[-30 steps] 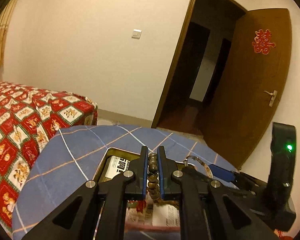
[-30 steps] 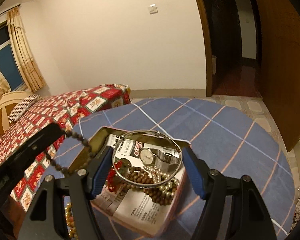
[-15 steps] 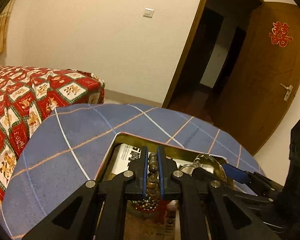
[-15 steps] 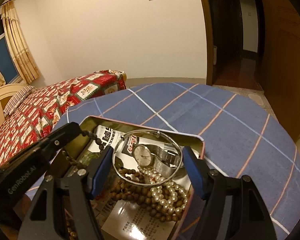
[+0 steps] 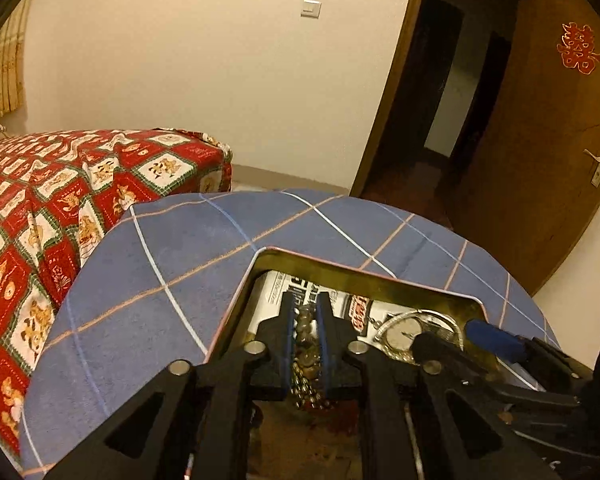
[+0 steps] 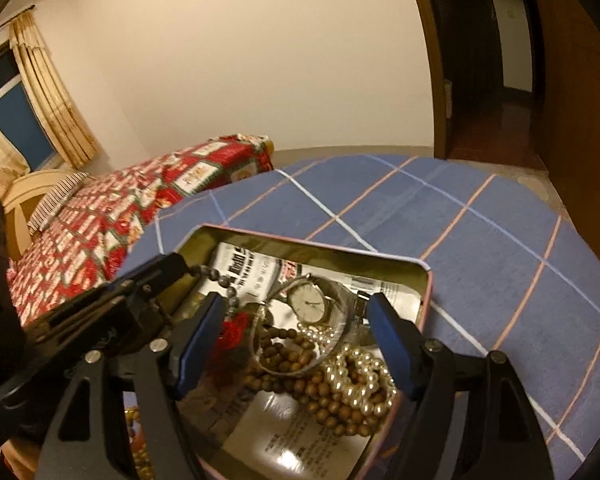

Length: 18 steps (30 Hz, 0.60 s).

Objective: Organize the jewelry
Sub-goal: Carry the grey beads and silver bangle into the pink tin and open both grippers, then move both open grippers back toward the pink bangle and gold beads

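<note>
An open metal tin (image 6: 300,244) lined with newspaper stands on the table. In it lie a watch (image 6: 308,302), a brown wooden bead bracelet (image 6: 292,356), a pearl strand (image 6: 356,376) and something red (image 6: 232,332). A silver bangle (image 6: 342,340) rests loose on this pile. My right gripper (image 6: 295,299) straddles the bangle, its jaws opening and its pads clear of the ring. My left gripper (image 5: 305,298) dips into the tin's left side. A dark bead strand (image 5: 306,320) runs between its pads and trails into the tin (image 5: 360,276). Its jaws are starting to open, the pads still against the beads.
The round table (image 6: 460,240) wears a blue checked cloth. A bed with a red patterned quilt (image 5: 60,184) stands close on the left. A brown door (image 5: 540,140) hangs open at the right beside a dark doorway. Gold beads (image 6: 140,456) show at the lower left.
Both grippers have sunk toward the tin. The silver bangle has left the right pads and dropped onto the jewelry. The bead strand's loose end now lies in the tin.
</note>
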Each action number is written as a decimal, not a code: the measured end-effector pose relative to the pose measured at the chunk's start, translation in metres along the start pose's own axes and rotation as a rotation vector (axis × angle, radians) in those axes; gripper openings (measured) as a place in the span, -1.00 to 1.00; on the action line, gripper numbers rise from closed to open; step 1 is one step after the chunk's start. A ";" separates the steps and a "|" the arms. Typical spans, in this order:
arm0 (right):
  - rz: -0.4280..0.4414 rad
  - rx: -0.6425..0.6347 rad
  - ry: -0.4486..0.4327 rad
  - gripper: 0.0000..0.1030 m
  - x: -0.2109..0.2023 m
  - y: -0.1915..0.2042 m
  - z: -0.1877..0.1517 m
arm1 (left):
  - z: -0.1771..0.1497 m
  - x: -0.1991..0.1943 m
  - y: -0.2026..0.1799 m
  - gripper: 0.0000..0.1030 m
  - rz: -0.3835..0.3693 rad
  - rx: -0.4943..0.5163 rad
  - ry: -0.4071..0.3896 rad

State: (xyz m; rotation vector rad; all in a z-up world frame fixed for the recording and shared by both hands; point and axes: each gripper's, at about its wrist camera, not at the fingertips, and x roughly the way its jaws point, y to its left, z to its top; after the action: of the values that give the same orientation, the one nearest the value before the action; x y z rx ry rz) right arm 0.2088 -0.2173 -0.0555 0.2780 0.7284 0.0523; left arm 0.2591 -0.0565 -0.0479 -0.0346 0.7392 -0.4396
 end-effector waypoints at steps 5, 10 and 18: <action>-0.022 -0.007 -0.074 0.72 -0.036 0.000 -0.007 | -0.004 -0.034 0.000 0.54 0.072 0.009 -0.094; -0.046 0.010 -0.080 0.72 -0.053 -0.001 -0.021 | -0.019 -0.056 0.000 0.54 0.086 0.015 -0.095; -0.059 0.010 -0.048 0.72 -0.066 0.006 -0.048 | -0.055 -0.082 -0.005 0.54 0.133 0.028 -0.072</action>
State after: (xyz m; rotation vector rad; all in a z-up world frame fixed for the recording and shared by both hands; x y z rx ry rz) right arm 0.1282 -0.2099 -0.0449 0.2660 0.6888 -0.0142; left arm 0.1675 -0.0214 -0.0350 0.0253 0.6604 -0.3199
